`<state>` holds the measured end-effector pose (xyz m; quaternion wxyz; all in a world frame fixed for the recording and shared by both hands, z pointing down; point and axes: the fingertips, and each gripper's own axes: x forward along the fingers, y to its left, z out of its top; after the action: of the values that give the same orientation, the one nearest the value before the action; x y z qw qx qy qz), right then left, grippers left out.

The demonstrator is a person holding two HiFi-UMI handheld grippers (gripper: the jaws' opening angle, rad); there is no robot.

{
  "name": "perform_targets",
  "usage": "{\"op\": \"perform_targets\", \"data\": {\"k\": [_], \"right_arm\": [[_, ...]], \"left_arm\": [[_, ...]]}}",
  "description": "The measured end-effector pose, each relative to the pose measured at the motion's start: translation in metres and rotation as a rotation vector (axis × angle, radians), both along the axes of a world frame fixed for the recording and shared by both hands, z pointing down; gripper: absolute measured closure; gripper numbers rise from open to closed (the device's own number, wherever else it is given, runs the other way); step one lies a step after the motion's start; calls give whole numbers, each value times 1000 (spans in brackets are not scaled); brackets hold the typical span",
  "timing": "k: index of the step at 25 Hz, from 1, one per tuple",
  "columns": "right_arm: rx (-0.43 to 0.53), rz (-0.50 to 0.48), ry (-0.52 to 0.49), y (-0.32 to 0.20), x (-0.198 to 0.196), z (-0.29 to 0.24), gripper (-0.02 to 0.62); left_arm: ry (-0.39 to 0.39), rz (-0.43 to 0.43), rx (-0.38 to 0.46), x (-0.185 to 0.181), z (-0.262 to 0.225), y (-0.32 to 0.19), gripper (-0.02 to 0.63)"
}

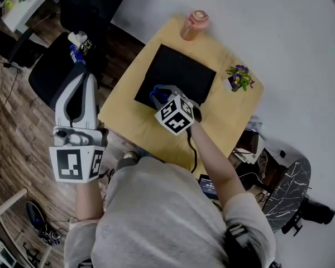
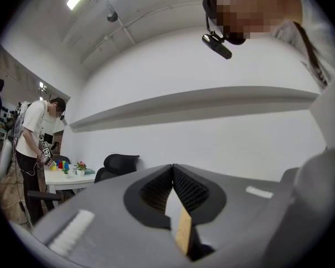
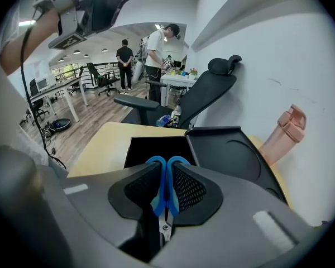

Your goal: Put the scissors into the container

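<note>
A black container (image 1: 184, 71) lies open on the yellow table (image 1: 123, 116). In the right gripper view its dark hollow (image 3: 153, 148) is straight ahead, with the lid (image 3: 234, 158) folded out to the right. My right gripper (image 1: 159, 95) hovers over the container's near edge, shut on the blue-handled scissors (image 3: 166, 178). The handles stick out past the jaws and the steel blades (image 3: 163, 228) point back toward the camera. My left gripper (image 1: 80, 76) is held off the table's left side, shut (image 2: 172, 171) with nothing in it, aimed at a white wall.
A pink bottle (image 1: 194, 24) stands at the table's far edge and a small potted plant (image 1: 240, 77) at the right. A black office chair (image 1: 56, 71) with a small bottle (image 1: 78, 41) on it is left of the table. People stand at a far desk (image 3: 156, 54).
</note>
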<state>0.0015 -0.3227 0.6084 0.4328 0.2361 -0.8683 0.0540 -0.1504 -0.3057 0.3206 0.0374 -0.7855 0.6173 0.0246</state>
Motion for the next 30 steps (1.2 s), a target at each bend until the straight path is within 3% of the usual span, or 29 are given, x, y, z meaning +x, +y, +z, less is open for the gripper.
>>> {"op": "perform_targets", "data": {"k": [16,26,30], "right_arm": [[-89,41,144,-3,-3,43,523],[-121,49,146,-2,-3,49,522],[-146,91,95,1,-3,41,522]], "left_arm": [[-28,-22,-60,5,21,2,548],[-38,-12,-68,5,25,3,548],[-30,20,-54,4,21,1,548]]}}
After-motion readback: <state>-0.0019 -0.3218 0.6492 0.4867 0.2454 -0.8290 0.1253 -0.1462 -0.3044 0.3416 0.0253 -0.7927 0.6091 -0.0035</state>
